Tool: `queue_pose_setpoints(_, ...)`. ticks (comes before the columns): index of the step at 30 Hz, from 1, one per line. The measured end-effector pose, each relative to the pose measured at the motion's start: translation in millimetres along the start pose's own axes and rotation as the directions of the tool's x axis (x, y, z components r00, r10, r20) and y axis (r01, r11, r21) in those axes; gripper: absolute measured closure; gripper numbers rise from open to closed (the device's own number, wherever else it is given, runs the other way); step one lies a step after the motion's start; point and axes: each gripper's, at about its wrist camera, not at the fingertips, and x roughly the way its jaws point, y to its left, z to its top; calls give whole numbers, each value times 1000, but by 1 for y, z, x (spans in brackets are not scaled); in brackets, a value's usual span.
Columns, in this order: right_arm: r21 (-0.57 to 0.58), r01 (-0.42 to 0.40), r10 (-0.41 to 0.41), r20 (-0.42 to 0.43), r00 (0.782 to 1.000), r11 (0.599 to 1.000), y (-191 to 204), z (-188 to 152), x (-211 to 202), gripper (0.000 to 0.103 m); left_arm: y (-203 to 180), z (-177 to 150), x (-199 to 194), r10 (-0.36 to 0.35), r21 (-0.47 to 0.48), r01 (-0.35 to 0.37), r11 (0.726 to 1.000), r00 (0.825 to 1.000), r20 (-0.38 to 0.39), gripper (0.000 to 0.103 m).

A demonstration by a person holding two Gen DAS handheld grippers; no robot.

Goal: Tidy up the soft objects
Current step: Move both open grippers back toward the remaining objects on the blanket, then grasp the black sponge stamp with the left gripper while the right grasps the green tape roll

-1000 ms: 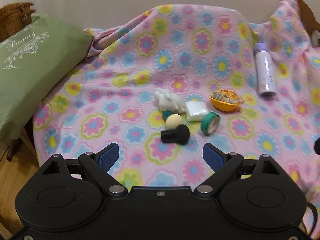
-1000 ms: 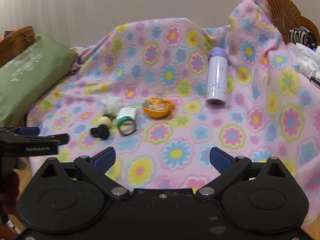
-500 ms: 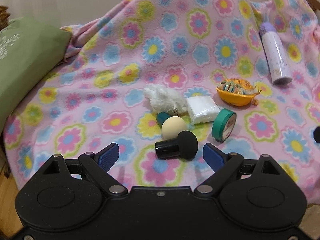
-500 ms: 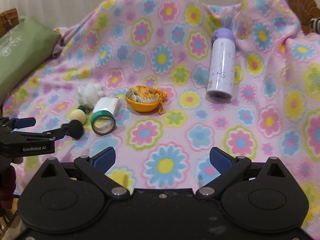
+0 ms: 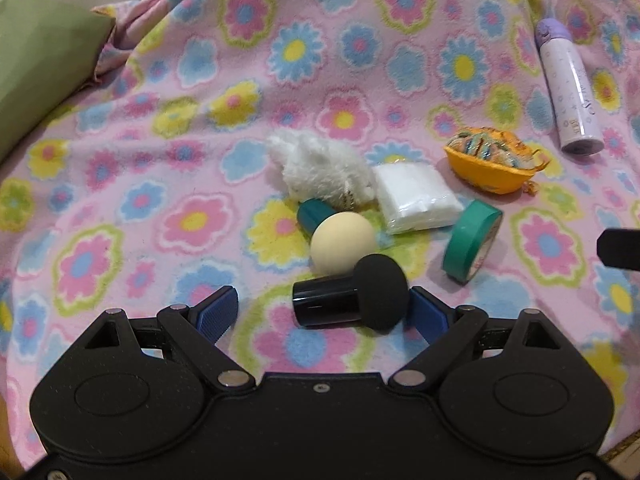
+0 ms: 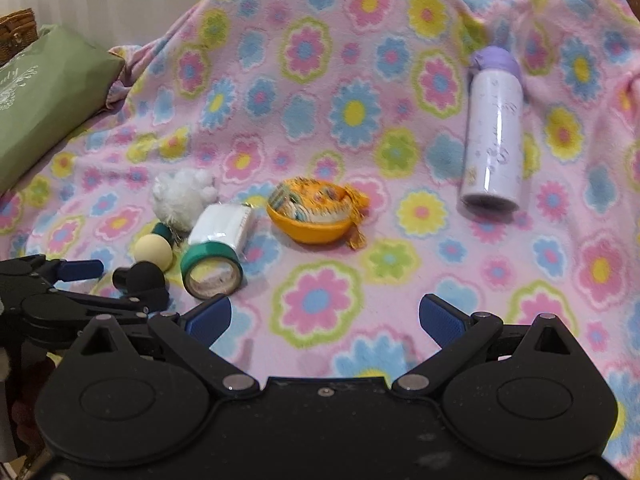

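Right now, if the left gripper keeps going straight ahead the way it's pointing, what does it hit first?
The left gripper, jaws open, would first meet the black sponge applicator lying between its fingers. The cream sponge ball sits just beyond; exact depth is unclear.

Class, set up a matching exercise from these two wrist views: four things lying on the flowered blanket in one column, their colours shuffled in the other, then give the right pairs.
1. tape roll
2. bottle cap
3. plush toy
4. sponge ball

A. white
B. cream
C. green
D. purple

Pairs: 1-C, 2-D, 3-A, 4-B
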Motion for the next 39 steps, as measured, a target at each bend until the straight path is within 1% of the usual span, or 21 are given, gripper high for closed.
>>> queue_pose_setpoints(2,-47,18,-16,56,998,999,9,-1,0,1,2,0,4,2,4,-2,1000,1000,-1,3)
queue_pose_setpoints(4,-93,56,-44,126,991,994,17,-3,-1,1,5,0,7,1,1,-1,1000,1000,2,3)
queue_pose_setpoints(5,-118,76,-58,149,987,990,22,-4,0,1,7,0,9,-10,-5,10,1000,1000,2,3)
queue_pose_setpoints(6,-142,87,-65,152,986,986,27,-3,3,1,8,0,10,-14,-8,14,1000,1000,7,3)
queue_pose_setpoints(7,-163,83,-60,139,988,983,31,-2,7,1,8,0,11,-18,-9,18,1000,1000,11,2)
queue_pose_setpoints(9,-163,40,-22,107,994,986,33,2,17,1,7,0,14,-22,-2,22,1000,1000,18,2)
queue_pose_setpoints(10,-151,20,-6,92,996,988,33,4,22,1,7,1,15,-24,2,24,1000,999,22,2)
queue_pose_setpoints(16,-73,-76,81,68,994,994,39,19,37,1,11,-1,22,-51,4,50,999,997,61,2)
queue_pose_setpoints(20,-94,-59,64,52,997,994,52,30,50,1,11,-1,23,-52,6,52,999,996,66,2)
queue_pose_setpoints(24,-125,-29,29,1,1000,992,57,27,61,2,11,-1,23,-53,6,52,999,996,67,2)
queue_pose_setpoints(28,-99,11,-12,-13,1000,995,37,17,50,2,11,-2,23,-54,7,53,999,996,68,2)
queue_pose_setpoints(32,-16,69,-70,-39,997,997,11,8,40,2,11,-2,23,-52,7,52,999,996,68,2)
queue_pose_setpoints(34,14,74,-73,-38,997,997,4,6,35,2,11,-2,23,-52,7,52,999,996,68,2)
queue_pose_setpoints(36,26,60,-59,-31,998,998,3,5,32,2,11,-2,23,-52,7,52,999,996,68,2)
queue_pose_setpoints(39,-11,34,-34,-35,999,999,13,6,33,2,11,-2,23,-52,7,52,999,996,68,2)
